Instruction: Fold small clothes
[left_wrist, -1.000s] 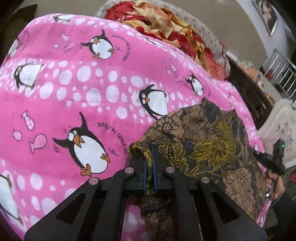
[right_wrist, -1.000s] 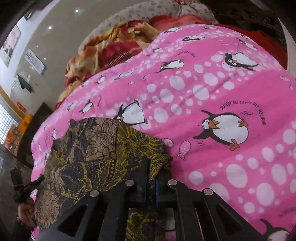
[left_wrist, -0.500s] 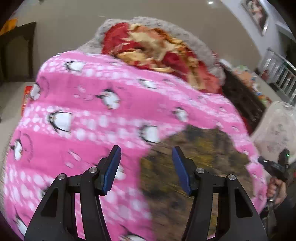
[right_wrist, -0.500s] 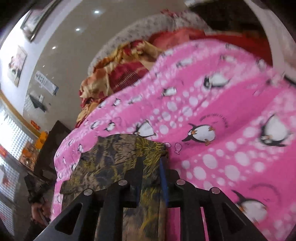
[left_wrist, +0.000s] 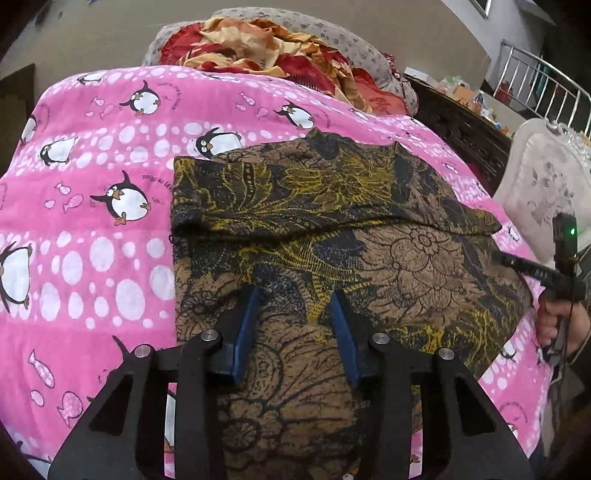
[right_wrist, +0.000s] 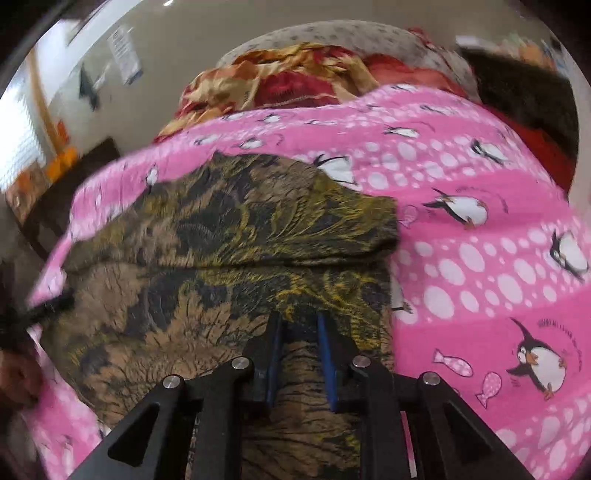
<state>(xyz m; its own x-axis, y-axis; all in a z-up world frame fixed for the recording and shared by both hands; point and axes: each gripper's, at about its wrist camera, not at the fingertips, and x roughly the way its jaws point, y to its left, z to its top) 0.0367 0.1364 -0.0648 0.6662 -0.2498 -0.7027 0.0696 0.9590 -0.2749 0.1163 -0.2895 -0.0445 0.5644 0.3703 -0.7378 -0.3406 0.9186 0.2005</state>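
A brown, black and yellow flower-print garment (left_wrist: 369, 236) lies flat on the pink penguin blanket (left_wrist: 96, 258), its far part folded over toward me with a hem line across the middle. My left gripper (left_wrist: 295, 295) hovers above the garment's near half; its jaws are apart and closing, and no cloth is between the blue pads (left_wrist: 245, 325). My right gripper (right_wrist: 298, 319) hangs over the same garment (right_wrist: 229, 229) with a narrow gap between its pads and holds nothing. In the left wrist view the right gripper (left_wrist: 517, 264) shows at the right edge, held by a hand (left_wrist: 557, 325).
A heap of red and orange cloth (left_wrist: 269, 48) lies on a grey cushion beyond the blanket. A dark wooden cabinet (left_wrist: 461, 125) and a white padded chair (left_wrist: 543, 184) stand at the right. The pink blanket (right_wrist: 480, 266) stretches on past the garment.
Both grippers were shut on the garment's folded corners; they have let go and drawn back toward me. The garment now lies folded over on the blanket.
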